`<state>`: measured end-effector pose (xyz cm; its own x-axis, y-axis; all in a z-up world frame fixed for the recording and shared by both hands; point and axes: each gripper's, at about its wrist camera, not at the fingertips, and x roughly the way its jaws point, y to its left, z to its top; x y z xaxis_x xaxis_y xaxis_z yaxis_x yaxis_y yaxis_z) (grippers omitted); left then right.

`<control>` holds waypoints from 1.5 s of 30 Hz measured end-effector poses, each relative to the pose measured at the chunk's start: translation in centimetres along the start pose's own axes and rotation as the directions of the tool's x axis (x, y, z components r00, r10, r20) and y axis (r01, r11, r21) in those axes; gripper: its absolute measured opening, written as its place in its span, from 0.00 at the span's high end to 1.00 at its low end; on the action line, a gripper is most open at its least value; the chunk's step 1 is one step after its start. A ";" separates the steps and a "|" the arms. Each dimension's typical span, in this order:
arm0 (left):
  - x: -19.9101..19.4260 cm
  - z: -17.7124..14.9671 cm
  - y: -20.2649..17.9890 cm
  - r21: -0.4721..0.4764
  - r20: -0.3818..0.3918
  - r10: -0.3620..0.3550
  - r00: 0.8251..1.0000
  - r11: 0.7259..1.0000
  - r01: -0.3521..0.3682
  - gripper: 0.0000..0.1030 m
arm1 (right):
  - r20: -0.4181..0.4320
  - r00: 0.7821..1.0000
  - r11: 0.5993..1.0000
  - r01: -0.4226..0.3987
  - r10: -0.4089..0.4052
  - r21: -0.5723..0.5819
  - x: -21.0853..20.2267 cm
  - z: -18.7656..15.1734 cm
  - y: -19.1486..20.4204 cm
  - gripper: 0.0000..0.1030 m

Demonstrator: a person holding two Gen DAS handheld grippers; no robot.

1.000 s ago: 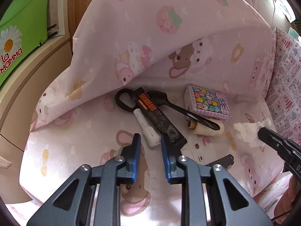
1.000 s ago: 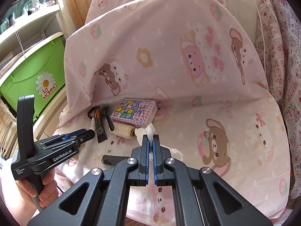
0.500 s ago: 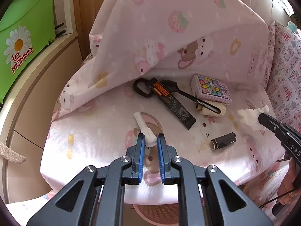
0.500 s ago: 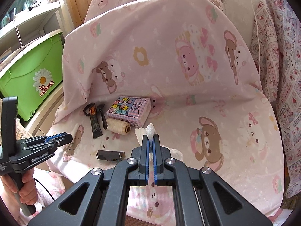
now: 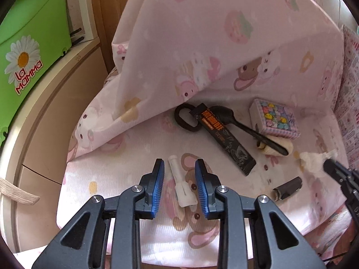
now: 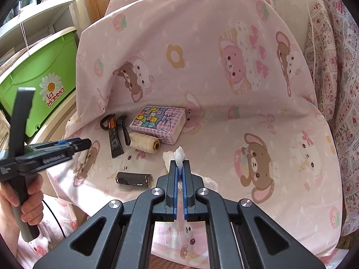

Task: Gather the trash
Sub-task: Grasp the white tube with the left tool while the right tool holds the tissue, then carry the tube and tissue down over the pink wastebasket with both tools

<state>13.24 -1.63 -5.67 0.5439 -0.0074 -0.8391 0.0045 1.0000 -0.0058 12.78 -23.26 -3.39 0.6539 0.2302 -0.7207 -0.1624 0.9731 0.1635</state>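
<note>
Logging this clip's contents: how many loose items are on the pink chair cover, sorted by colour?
Black or dark: 4 (ring, wrapper, spoon, small tube)
White: 2 (plastic stick, crumpled tissue)
Beige: 1 (twine spool)
Multicoloured: 1 (patterned box)
Total: 8

One tissue (image 6: 171,157), one wrapper (image 5: 226,137), one spoon (image 5: 244,127), one twine spool (image 6: 144,144), one box (image 6: 158,124).

Pale pink cover (image 6: 224,44) printed with brown bears and flowers; green bin (image 5: 33,33) bearing a white daisy; black-and-orange wrapper (image 5: 226,137); blue-padded fingers (image 5: 158,186); white tissue (image 6: 179,154).
</note>
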 end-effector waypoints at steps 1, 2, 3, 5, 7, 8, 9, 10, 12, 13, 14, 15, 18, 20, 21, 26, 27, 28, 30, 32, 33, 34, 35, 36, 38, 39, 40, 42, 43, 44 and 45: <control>0.3 -0.1 -0.3 0.013 -0.002 0.025 1.000 1.000 -0.025 0.73 | 0.002 1.000 1.000 0.002 -0.002 -0.002 0.0 0.0 0.0 0.96; 0.3 -0.2 -0.5 0.019 0.021 0.039 0.999 0.999 -0.039 0.74 | 0.003 1.000 1.000 0.003 -0.003 -0.004 -0.1 0.0 0.0 0.96; 0.3 -0.2 -0.6 0.027 0.020 0.041 0.999 0.999 -0.042 0.80 | 0.005 1.000 1.000 0.005 -0.005 -0.004 -0.1 0.0 0.0 0.96; 0.2 -0.3 -0.7 0.035 0.020 0.023 1.000 0.999 -0.023 0.91 | 0.008 1.000 1.000 0.005 -0.005 -0.002 -0.3 0.1 -0.1 0.96; 0.0 -0.4 -0.7 0.037 0.025 0.024 0.999 0.999 -0.025 0.91 | 0.011 1.000 1.000 0.006 -0.006 0.000 -0.4 0.1 -0.2 0.96; -0.1 -0.5 -0.7 0.032 0.027 0.018 0.999 0.999 -0.019 0.91 | 0.013 1.000 1.000 0.006 -0.006 0.000 -0.6 0.1 -0.2 0.96; -0.4 -0.5 -0.5 0.022 0.028 0.003 1.000 1.000 -0.004 0.91 | 0.015 1.000 1.000 0.007 -0.007 0.000 -0.7 0.1 -0.3 0.96; -0.8 -0.6 -0.4 0.008 0.033 -0.023 0.999 1.000 0.023 0.91 | 0.017 1.000 1.000 0.006 -0.006 0.001 -0.8 0.1 -0.3 0.96; -1.8 -0.7 0.0 -0.017 0.051 -0.078 0.996 0.997 0.079 0.91 | 0.020 1.000 1.000 0.004 -0.004 0.004 -1.0 0.1 -0.4 0.96; -2.5 -0.9 0.2 -0.025 0.064 -0.101 0.993 0.994 0.103 0.91 | 0.021 1.000 1.000 0.003 -0.003 0.006 -1.1 0.1 -0.5 0.96; -3.2 -1.0 0.4 -0.032 0.078 -0.120 0.990 0.992 0.122 0.91 | 0.023 1.000 1.000 0.003 -0.003 0.007 -1.2 0.1 -0.5 0.96; -3.7 -1.3 0.7 -0.040 0.090 -0.134 0.987 0.990 0.138 0.91 | 0.026 1.000 1.000 0.002 -0.002 0.009 -1.4 0.1 -0.6 0.96; -5.2 -2.2 1.6 -0.092 0.144 -0.144 0.979 0.983 0.158 0.91 | 0.030 1.000 1.000 -0.006 0.005 0.013 -1.8 0.1 -0.7 0.96; -5.6 -2.5 2.0 -0.120 0.153 -0.151 0.977 0.978 0.170 0.91 | 0.031 0.999 1.000 -0.015 0.014 0.021 -2.0 0.0 -0.8 0.96; -5.6 -2.6 2.3 -0.133 0.148 -0.167 0.975 0.973 0.187 0.91 | 0.030 0.999 0.999 -0.021 0.020 0.027 -2.2 0.0 -0.8 0.96; -5.6 -2.5 2.7 -0.127 0.095 -0.187 0.978 0.972 0.198 0.91 | 0.025 0.998 0.996 -0.059 0.057 0.061 -2.8 -0.4 -0.7 0.96; -5.7 -2.7 2.3 -0.104 0.072 -0.167 0.983 0.979 0.174 0.91 | 0.021 0.998 0.996 -0.068 0.067 0.064 -2.9 -0.6 -0.5 0.96; -5.7 -3.0 1.9 -0.079 0.045 -0.151 0.987 0.985 0.154 0.91 | 0.018 0.997 0.995 -0.079 0.078 0.064 -3.1 -0.8 -0.2 0.96; -6.0 -3.9 1.5 -0.055 0.024 -0.170 0.985 0.984 0.171 0.91 | 0.026 0.996 0.994 -0.093 0.091 0.058 -3.6 -1.1 0.4 0.96; -6.4 -4.6 1.2 -0.038 0.002 -0.188 0.982 0.981 0.188 0.91 | 0.031 0.994 0.994 -0.103 0.102 0.040 -4.2 -1.4 1.3 0.96; -6.7 -4.8 1.0 -0.033 0.001 -0.194 0.981 0.980 0.194 0.91 | 0.035 0.993 0.993 -0.114 0.113 0.031 -4.7 -1.6 1.8 0.96; -7.1 -5.1 0.9 -0.026 0.002 -0.199 0.980 0.980 0.199 0.91 | 0.036 0.992 0.992 -0.124 0.123 0.024 -5.0 -1.7 2.2 0.96; -7.5 -5.3 0.7 -0.016 0.003 -0.199 0.980 0.980 0.199 0.91 | 0.035 0.991 0.991 -0.131 0.131 0.015 -5.3 -1.8 2.7 0.96; -7.9 -5.6 0.5 -0.004 0.006 -0.192 0.981 0.981 0.192 0.91 | 0.034 0.990 0.991 -0.136 0.136 0.003 -5.7 -2.1 3.2 0.96; -8.4 -6.5 0.1 0.007 0.001 -0.176 0.984 0.984 0.176 0.91 | 0.026 0.990 0.990 -0.139 0.139 -0.015 -6.3 -2.6 4.0 0.96; -8.4 -7.0 -0.1 0.005 -0.008 -0.181 0.983 0.983 0.181 0.91 | 0.020 0.990 0.990 -0.142 0.142 -0.019 -6.4 -2.9 4.3 0.96; -8.3 -7.6 -0.3 0.002 -0.023 -0.193 0.981 0.981 0.193 0.91 | 0.008 0.989 0.989 -0.146 0.147 -0.019 -6.5 -3.3 4.6 0.96; -7.8 -8.5 -1.1 0.011 -0.059 -0.218 0.974 0.976 0.219 0.91 | -0.018 0.988 0.988 -0.152 0.152 -0.004 -6.5 -4.3 5.1 0.96; -7.5 -8.8 -1.5 0.022 -0.074 -0.221 0.972 0.974 0.223 0.91 | -0.030 0.987 0.987 -0.159 0.159 0.006 -6.5 -4.9 5.3 0.96; -7.4 -9.1 -2.0 0.035 -0.084 -0.220 0.972 0.974 0.224 0.91 | -0.046 0.985 0.986 -0.168 0.169 0.015 -6.4 -5.4 5.5 0.96; -7.3 -9.3 -2.3 0.042 -0.092 -0.220 0.971 0.973 0.225 0.91 | -0.062 0.982 0.984 -0.177 0.178 0.022 -6.2 -6.0 5.8 0.96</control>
<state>1.48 -3.91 -4.62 0.4501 -0.2273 -0.8636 0.1623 0.9718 -0.1712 3.36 -19.12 -2.00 0.5672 0.3983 -0.7208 -0.2588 0.9171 0.3031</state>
